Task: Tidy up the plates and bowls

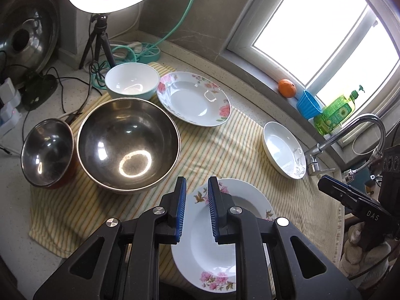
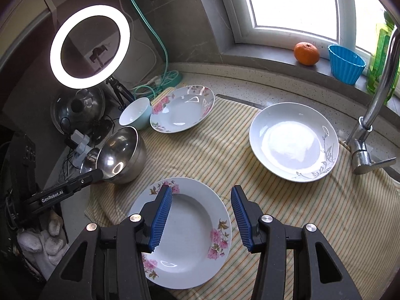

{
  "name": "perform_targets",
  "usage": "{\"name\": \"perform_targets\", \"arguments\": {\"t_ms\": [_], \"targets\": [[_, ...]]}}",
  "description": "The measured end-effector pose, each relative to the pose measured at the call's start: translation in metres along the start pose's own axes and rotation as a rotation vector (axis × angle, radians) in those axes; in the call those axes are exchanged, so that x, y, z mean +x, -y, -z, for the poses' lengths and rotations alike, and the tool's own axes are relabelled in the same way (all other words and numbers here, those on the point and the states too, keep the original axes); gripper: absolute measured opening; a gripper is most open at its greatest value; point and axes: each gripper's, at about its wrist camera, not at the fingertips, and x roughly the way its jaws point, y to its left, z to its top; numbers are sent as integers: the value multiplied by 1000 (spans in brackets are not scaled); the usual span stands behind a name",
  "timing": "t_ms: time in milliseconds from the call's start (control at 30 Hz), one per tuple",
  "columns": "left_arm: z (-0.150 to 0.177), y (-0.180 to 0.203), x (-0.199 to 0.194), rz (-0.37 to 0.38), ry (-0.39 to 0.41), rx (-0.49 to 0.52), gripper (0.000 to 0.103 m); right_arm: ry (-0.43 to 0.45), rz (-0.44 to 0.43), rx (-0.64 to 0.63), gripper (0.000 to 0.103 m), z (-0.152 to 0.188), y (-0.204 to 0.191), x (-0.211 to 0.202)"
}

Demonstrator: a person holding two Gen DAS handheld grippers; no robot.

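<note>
1. Here the left claw (image 1: 196,187) hangs over the near flowered plate (image 1: 215,247), its blue pads only a little apart with nothing between them; the plate rim shows through the gap, but I cannot tell if a pad touches it.
2. The right claw (image 2: 201,195) is spread wide and released, one pad over the same near plate (image 2: 185,232), the other over the striped cloth (image 2: 287,207).
3. All the dishes lie on this cloth, which covers the desk (image 1: 15,175).
4. A second flowered plate (image 1: 193,98) lies at the far side, just beside the light blue bowl (image 1: 132,81).
5. The big steel bowl (image 1: 128,143) stands near the left edge, touching the small steel bowl (image 1: 47,152).
6. The white plate with grey leaves (image 2: 293,141) lies near the tap (image 2: 375,105).
7. An orange (image 2: 306,53) and a blue cup (image 2: 346,63) are on the windowsill.
</note>
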Motion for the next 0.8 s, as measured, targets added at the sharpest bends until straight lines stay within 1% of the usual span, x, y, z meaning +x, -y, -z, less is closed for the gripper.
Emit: {"name": "perform_targets", "arguments": {"t_ms": [100, 167, 267, 333, 400, 533, 633, 800], "targets": [[-10, 1, 0, 16, 7, 10, 16, 0, 26, 15, 45, -17, -3, 2], [-14, 3, 2, 26, 4, 12, 16, -4, 64, 28, 45, -29, -3, 2], [-21, 6, 8, 27, 1, -3, 16, 6, 64, 20, 45, -49, 0, -3], [-25, 7, 13, 33, -1, -26, 16, 10, 74, -13, 45, -63, 0, -5], [-27, 9, 17, 25, 6, -48, 16, 2, 62, -59, 45, -80, 0, -4], [-33, 10, 28, -4, 16, -128, 16, -12, 23, -124, 45, -120, 7, 11], [-36, 13, 34, -20, 34, -213, 16, -40, -21, -191, 45, -149, 10, 34], [-44, 24, 53, -72, 53, -315, 16, -115, -93, -294, 44, -189, 12, 81]]}}
